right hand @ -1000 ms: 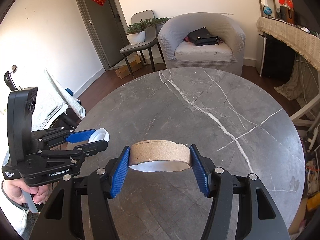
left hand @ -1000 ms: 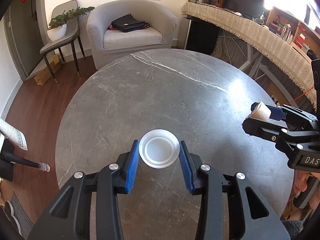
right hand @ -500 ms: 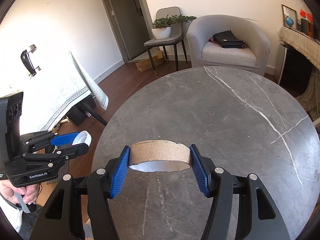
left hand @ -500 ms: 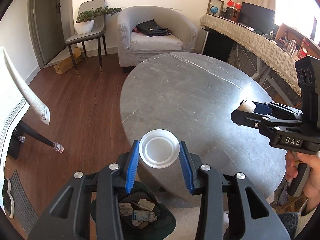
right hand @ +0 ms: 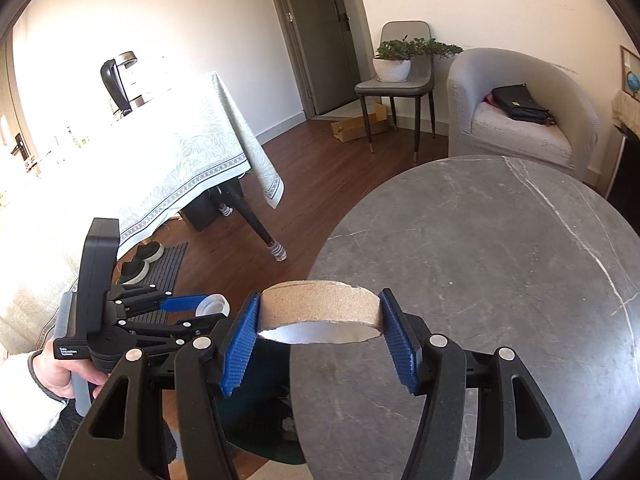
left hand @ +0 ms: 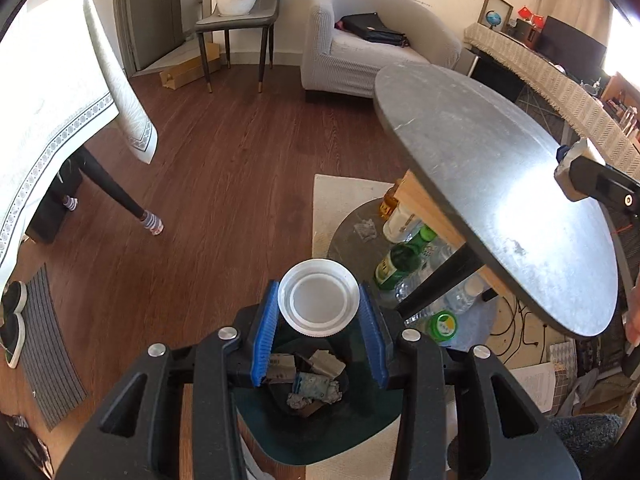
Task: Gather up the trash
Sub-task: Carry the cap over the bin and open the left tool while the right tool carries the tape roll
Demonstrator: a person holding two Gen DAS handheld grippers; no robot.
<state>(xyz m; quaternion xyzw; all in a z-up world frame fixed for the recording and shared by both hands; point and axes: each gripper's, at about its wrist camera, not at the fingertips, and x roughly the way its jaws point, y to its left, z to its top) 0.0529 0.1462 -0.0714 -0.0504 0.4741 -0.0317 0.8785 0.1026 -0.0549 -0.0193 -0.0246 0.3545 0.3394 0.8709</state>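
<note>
Only the left wrist view looks down into the dark green trash bin [left hand: 360, 436], which has paper scraps inside. The left hand-held gripper [left hand: 319, 328] squeezes a round white plastic lid [left hand: 318, 303] right above the bin, its hollow side facing the camera. The right wrist view shows the right hand-held gripper [right hand: 320, 340] pinching a brown cardboard tape ring [right hand: 320, 307] over the edge of the round grey marble surface [right hand: 500, 264], its hole pointing up and down.

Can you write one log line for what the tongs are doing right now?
left tongs: holding white lid over trash bin | right tongs: holding cardboard ring at table edge
</note>
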